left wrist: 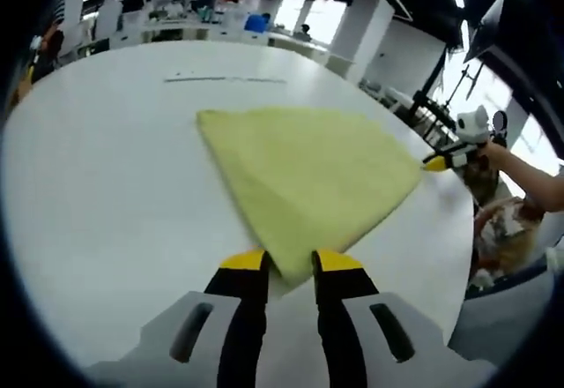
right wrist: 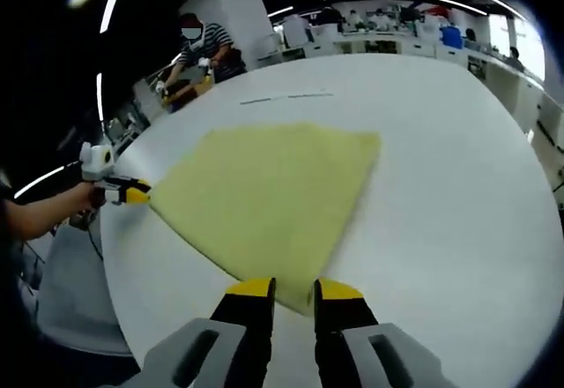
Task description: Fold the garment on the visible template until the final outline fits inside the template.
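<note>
Jaws of left gripper and right gripper each pinch a corner of yellow garment at 6 o'clock. Cloth lies flat on white desk, partly folded; template not discernible, more folds likely left.

Left gripper and right gripper fingers apparently pinched closed.

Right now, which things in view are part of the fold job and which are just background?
In the job:
- yellow cloth garment, spread flat
- left gripper at one corner
- right gripper at another corner
- white table

Background:
- person in striped shirt
- far workbenches
</note>
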Action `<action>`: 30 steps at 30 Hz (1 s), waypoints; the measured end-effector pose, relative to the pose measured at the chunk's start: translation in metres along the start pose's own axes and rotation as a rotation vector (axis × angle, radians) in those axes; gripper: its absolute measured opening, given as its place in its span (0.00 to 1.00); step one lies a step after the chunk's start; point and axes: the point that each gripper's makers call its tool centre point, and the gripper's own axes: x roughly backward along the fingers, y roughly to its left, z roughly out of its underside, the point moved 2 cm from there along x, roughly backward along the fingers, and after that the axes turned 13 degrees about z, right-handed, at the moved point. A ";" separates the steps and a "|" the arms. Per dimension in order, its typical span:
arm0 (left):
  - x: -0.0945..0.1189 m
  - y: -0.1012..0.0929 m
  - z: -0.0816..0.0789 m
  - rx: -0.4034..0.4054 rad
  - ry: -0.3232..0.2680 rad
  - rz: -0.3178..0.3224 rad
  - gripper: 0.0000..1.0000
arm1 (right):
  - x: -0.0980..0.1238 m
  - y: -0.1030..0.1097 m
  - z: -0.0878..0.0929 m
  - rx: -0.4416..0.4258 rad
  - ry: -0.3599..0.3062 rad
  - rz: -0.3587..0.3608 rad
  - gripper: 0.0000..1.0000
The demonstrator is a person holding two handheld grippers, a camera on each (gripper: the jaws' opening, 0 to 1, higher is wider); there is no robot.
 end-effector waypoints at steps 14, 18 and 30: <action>0.002 -0.001 0.004 0.027 0.013 0.009 0.01 | 0.002 -0.001 0.006 0.011 0.016 0.003 0.00; 0.002 -0.001 0.005 0.026 0.022 0.011 0.00 | 0.003 -0.002 0.007 0.019 0.020 0.005 0.00; 0.008 -0.004 0.011 0.030 0.040 0.005 0.00 | 0.008 0.003 0.015 0.072 0.039 -0.008 0.00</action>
